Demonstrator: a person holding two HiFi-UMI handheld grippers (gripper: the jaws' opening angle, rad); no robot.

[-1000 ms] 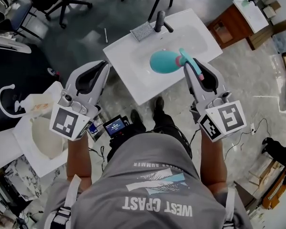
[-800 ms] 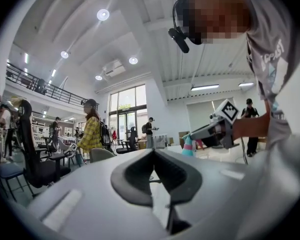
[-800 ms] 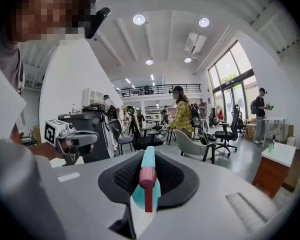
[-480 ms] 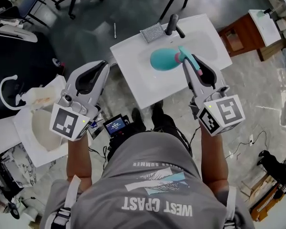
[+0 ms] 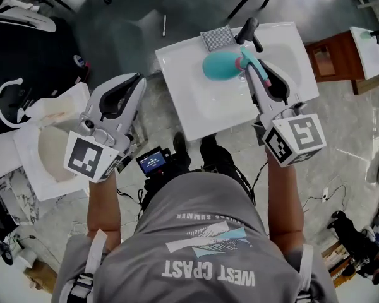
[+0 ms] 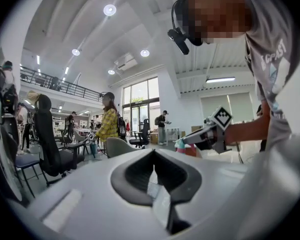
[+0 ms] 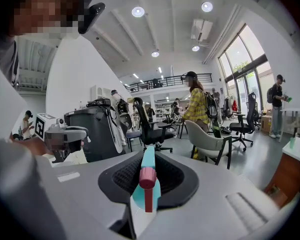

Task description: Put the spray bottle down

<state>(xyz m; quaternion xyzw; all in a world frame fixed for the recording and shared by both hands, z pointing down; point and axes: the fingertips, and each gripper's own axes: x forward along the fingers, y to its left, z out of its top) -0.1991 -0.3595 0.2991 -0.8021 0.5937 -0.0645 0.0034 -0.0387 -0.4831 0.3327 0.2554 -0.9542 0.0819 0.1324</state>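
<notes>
— What stands around the white basin unit (image 5: 196,109)?
— Grey polished floor (image 5: 132,33) on every side of it. To its right there's a brown wooden table (image 5: 331,62), to its left a second white basin (image 5: 25,150).
— And beyond it?
— A black office chair (image 7: 149,124) and a pale shell chair (image 7: 210,141), then tall windows (image 7: 250,74) far to the right. White walls (image 7: 75,79), a railed gallery (image 7: 175,80) high behind, and round ceiling lamps (image 7: 138,11) lit overhead.
</notes>
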